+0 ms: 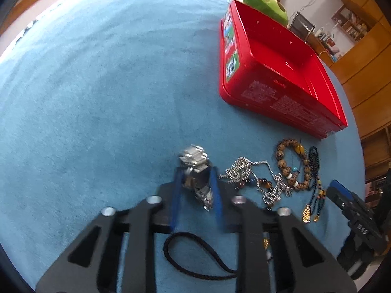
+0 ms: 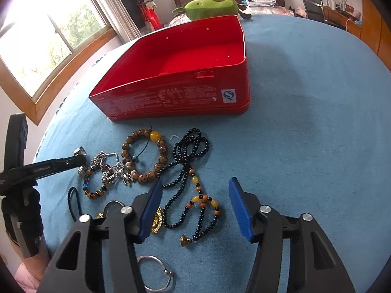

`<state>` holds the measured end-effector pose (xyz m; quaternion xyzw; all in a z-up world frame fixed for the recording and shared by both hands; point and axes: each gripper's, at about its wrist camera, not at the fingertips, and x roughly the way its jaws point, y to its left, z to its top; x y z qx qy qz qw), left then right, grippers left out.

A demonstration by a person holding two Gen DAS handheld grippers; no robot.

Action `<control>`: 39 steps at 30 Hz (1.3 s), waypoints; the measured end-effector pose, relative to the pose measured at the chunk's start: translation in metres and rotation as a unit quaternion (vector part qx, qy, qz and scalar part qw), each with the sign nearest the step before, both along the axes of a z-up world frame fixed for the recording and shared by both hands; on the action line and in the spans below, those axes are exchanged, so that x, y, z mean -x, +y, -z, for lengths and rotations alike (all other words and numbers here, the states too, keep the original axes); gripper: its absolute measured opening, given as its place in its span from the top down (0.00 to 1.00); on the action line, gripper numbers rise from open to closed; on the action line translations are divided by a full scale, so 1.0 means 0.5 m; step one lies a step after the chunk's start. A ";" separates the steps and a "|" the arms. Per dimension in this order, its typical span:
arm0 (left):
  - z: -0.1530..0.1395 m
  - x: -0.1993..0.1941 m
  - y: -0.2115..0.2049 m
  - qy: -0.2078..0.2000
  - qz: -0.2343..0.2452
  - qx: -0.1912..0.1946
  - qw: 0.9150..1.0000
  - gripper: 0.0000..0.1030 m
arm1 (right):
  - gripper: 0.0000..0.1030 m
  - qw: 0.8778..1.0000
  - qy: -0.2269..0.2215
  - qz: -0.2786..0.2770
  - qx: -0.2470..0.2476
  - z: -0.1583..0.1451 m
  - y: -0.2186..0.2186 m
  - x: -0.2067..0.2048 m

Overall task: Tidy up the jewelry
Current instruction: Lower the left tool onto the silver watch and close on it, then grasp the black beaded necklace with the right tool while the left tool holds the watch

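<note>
Left gripper fingers clamping metal watch, right gripper fingers apart over black bead necklace, red tin beyond.

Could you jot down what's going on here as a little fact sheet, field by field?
Setting: blue cloth covering the surface
Container: red box, open, nothing visible inside
Left gripper: blue pads on either side of a silver watch
Right gripper: open, around the black bead necklace, not pressing it
Loose pieces: brown bead bracelet, silver chain, silver bangle
Behind box: green plush toy
</note>
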<state>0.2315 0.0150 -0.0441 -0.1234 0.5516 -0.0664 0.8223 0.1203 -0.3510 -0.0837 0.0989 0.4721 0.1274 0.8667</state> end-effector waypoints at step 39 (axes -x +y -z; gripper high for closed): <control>-0.064 0.043 0.041 -0.082 0.013 0.046 0.996 0.84 | 0.92 1.000 0.021 -0.014 -0.006 -0.009 0.023 -0.065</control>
